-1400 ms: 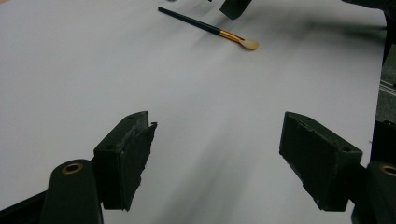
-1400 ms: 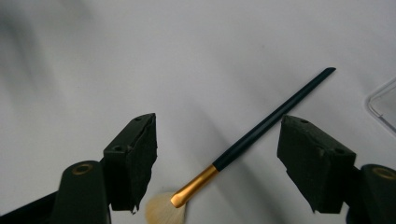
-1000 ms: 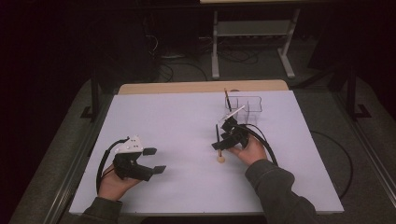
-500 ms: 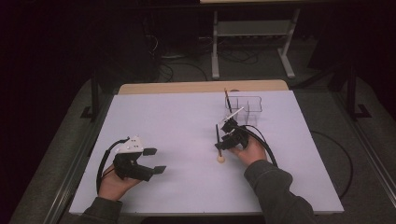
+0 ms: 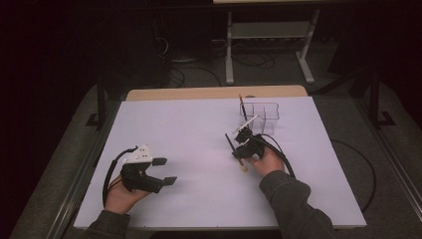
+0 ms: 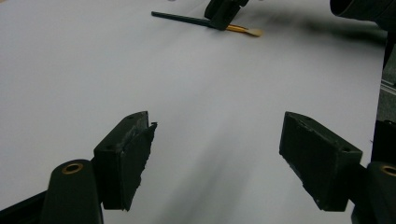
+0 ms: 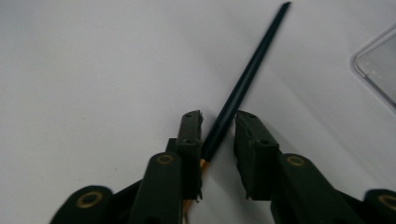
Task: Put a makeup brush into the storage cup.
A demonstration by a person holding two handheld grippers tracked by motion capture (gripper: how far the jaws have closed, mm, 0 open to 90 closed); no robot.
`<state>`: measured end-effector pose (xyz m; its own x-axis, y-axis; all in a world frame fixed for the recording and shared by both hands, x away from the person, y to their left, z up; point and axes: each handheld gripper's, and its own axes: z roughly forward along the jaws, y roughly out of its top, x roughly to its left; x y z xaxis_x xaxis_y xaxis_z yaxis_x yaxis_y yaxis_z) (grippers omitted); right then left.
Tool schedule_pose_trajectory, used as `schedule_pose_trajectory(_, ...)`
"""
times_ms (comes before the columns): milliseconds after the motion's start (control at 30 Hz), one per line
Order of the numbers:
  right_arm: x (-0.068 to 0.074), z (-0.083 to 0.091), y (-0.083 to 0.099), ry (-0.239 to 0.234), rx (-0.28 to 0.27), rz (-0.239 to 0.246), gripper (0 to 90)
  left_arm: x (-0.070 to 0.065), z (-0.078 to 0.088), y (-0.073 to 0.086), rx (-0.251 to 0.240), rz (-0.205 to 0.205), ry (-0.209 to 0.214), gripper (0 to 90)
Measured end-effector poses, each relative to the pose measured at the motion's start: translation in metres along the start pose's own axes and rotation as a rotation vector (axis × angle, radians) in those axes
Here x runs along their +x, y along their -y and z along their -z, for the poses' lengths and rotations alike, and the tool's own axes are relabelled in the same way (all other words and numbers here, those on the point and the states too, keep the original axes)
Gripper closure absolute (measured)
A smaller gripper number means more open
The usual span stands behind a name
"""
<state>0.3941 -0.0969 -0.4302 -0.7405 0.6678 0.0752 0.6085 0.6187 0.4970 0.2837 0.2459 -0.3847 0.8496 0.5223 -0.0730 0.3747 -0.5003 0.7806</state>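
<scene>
The high view shows a white worktop (image 5: 199, 129) with a person's two hands coming in from the near edge, each one with a gripper. The right gripper (image 5: 238, 145) is low over the right half of the worktop, and a thin paintbrush (image 5: 234, 149) with a dark handle and a pale tip lies under it, flat on the sheet. In the right gripper view, the dark handle of the paintbrush (image 7: 243, 88) runs between the two black jaws and points away, up and to the right. The jaws have just been closing around it; the handle lies against the left jaw, but a narrow gap is there between the handle and the right jaw, so the paintbrush is between the jaws and not yet pinched. A clear plastic organizer (image 5: 266, 115) stands just behind the right gripper, toward the far side of the worktop, and one dark brush (image 5: 243, 107) stands upright in it; its corner (image 7: 376, 70) is seen at the right edge of the right gripper view. The left gripper (image 5: 166, 172) rests near the front left of the worktop, well apart from the paintbrush, with its jaws wide open and with nothing between them. The left gripper view looks across the bare sheet and shows the paintbrush (image 6: 187, 19) far off, with the right gripper (image 6: 223, 11) above it.
</scene>
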Motion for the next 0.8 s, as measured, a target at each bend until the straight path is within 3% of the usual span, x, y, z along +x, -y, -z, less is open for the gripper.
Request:
schedule_pose_trajectory(133, 0.004, -0.001, -0.001, 0.029, 0.009, 0.029, 77.6, 0.0, 0.0, 0.0, -0.004, 0.003, 0.001, 24.2)
schedule_pose_trajectory(300, 0.005, -0.001, 0.0, 0.032, 0.004, 0.027, 82.4, 0.0, 0.002, -0.001, -0.004, -0.005, -0.002, 24.5)
schedule_pose_trajectory(433, -0.003, 0.0, 0.001, -0.022, -0.007, -0.004, 82.6, -0.001, -0.001, 0.0, -0.004, -0.001, 0.001, 24.5)
schedule_pose_trajectory(633, -0.011, 0.001, 0.003, -0.087, -0.02, -0.012, 82.7, 0.0, -0.002, 0.0, -0.001, 0.001, -0.001, 24.5)
schedule_pose_trajectory(800, -0.008, 0.008, 0.001, -0.121, -0.05, 0.021, 82.6, 0.0, -0.002, 0.0, -0.002, -0.002, 0.001, 24.5)
